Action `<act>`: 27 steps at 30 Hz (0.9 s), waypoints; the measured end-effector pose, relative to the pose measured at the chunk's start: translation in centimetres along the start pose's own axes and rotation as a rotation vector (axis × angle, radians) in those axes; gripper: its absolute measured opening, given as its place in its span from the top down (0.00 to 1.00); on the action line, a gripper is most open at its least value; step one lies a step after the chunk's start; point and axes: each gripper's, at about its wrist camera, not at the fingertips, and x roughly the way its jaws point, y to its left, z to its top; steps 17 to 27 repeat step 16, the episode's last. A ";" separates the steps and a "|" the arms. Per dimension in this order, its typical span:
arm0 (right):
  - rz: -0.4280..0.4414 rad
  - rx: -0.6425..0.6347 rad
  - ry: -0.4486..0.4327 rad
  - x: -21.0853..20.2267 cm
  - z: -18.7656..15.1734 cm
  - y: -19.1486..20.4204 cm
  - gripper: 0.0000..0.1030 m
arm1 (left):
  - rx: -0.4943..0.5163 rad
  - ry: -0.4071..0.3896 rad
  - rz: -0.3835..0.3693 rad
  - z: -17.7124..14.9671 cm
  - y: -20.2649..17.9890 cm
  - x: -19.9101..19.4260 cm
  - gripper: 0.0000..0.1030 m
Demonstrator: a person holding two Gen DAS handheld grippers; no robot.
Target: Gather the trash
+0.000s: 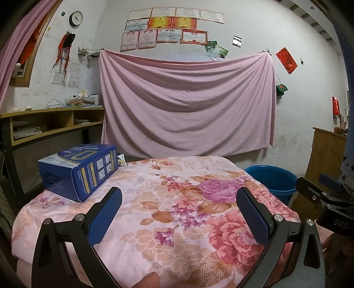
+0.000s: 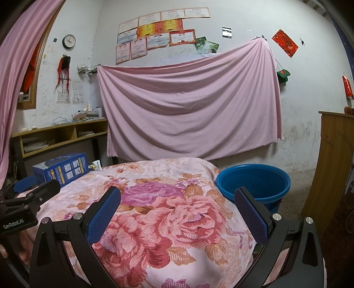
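Blue box (image 1: 78, 171) lying left of and beyond left gripper (image 1: 179, 212), jaws spread, empty. Blue basin (image 2: 254, 183) just beyond right gripper (image 2: 177, 212), jaws likewise spread, empty.

surface: floral cloth (image 1: 177, 199) | on it: blue box (image 1: 81, 170) far-left corner

One blue box (image 1: 78, 171); one blue basin (image 2: 254, 183); one wall clock (image 1: 76, 18); one pink hanging sheet (image 1: 188, 104); two open tongs.

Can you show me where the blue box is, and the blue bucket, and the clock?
blue box (image 1: 77, 170), left wrist view, its side face.
blue bucket (image 2: 254, 190), right wrist view, its inner wall.
clock (image 1: 76, 18), left wrist view, its dial.
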 end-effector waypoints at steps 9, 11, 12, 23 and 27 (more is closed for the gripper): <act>0.002 0.000 0.002 0.0 0.0 -0.1 0.00 | 0.007 0.001 0.013 0.0 0.5 -0.1 0.02; 0.003 -0.001 0.002 0.0 -0.1 -0.1 0.00 | 0.004 0.005 0.014 0.1 0.6 0.0 0.02; 0.003 -0.001 0.002 0.0 -0.1 -0.1 0.00 | 0.004 0.006 0.014 0.1 0.7 0.0 0.02; 0.004 -0.001 0.003 -0.1 -0.2 0.0 0.00 | 0.005 0.008 0.017 0.2 0.6 0.0 0.02; 0.004 -0.001 0.003 -0.1 -0.2 0.0 0.00 | 0.005 0.008 0.017 0.2 0.6 0.0 0.02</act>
